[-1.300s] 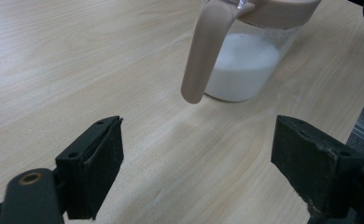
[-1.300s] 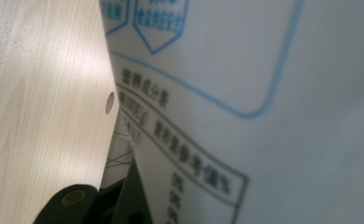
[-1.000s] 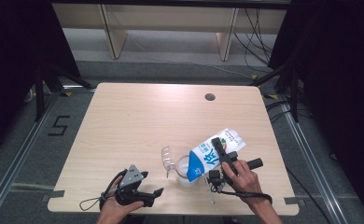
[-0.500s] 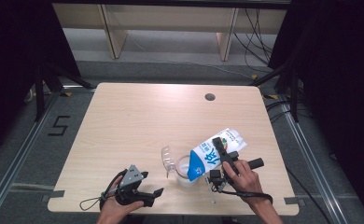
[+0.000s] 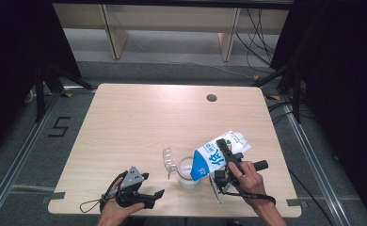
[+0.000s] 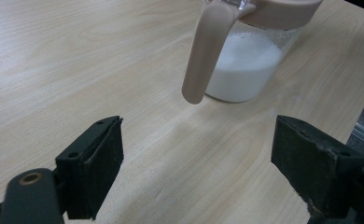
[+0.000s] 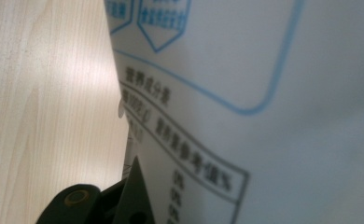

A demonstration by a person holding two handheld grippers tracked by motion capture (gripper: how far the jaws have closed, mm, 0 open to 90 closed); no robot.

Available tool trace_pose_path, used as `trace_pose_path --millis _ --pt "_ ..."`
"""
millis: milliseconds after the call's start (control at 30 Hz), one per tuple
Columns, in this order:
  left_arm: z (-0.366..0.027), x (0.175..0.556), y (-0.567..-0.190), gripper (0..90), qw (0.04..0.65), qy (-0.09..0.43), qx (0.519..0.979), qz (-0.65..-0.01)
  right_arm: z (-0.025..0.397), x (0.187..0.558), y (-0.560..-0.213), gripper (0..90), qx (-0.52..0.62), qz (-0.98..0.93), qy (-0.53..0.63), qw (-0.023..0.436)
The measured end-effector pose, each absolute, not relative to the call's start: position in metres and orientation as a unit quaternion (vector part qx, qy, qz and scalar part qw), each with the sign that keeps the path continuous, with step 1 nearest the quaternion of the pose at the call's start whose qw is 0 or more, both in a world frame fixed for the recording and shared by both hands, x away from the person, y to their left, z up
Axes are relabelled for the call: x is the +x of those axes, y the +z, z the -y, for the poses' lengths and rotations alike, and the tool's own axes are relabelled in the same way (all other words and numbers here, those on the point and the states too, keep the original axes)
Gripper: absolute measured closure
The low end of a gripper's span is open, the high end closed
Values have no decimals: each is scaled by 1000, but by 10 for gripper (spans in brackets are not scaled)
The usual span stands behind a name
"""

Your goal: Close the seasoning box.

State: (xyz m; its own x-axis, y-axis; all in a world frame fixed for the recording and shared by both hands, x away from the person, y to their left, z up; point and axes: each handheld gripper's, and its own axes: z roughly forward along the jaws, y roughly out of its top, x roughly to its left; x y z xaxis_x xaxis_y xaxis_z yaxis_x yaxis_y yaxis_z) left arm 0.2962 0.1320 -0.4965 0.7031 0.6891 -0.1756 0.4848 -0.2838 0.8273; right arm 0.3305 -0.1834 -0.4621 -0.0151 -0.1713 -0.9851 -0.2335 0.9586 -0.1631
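Tipped a touch further since a second ago: blue-and-white milk carton (image 5: 218, 154), top end now lower over the clear plastic jug (image 5: 187, 172). Clamped across its middle by the right gripper (image 5: 227, 155), held slanted, blue top down toward the jug's mouth, base up and to the right. Standing near the front edge of the pale wooden table (image 5: 139, 122), that jug, with white milk (image 6: 243, 65) pooled in the bottom and a beige lid rim and handle (image 6: 207, 51) seen close in the left gripper view.

Left gripper (image 5: 144, 195) resting low at the front edge, well apart from the jug, unchanged from before. Fingers (image 6: 96, 168) spread wide, nothing between them, bare wood below.

Right gripper view: one black finger (image 7: 124, 198) pressed flat against the carton wall. Blue outlined panels and rows of dark printed characters on the white card, too blurred to read. High view: large white characters on the blue band, not legible either.
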Motion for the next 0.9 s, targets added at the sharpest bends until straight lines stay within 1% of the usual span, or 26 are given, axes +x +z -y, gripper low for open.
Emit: trace_pose_path --millis 133,300,400,500,567,833,867,900 --pt "-132 296 -497 164 474 109 793 -368 184 329 -461 732 -119 -723 32 680" --pt "-133 296 -496 164 471 109 794 -369 186 330 -458 732 -128 -726 45 674" --pt "-132 296 -496 164 470 110 795 -366 189 330 -458 732 -105 -733 59 669" --pt "-132 295 -496 164 468 111 797 -365 189 330 -453 732 -124 -732 52 668" --pt "-132 295 -496 164 469 111 796 -366 191 329 -457 733 -91 -740 72 663" --pt "-134 296 -497 158 467 112 793 -374 197 331 -452 733 -75 -745 86 657" --pt "-134 296 -497 158 468 112 792 -375 197 332 -457 733 -45 -751 122 647" --pt "-134 296 -497 157 468 112 792 -375 198 333 -457 733 -43 -752 129 645"
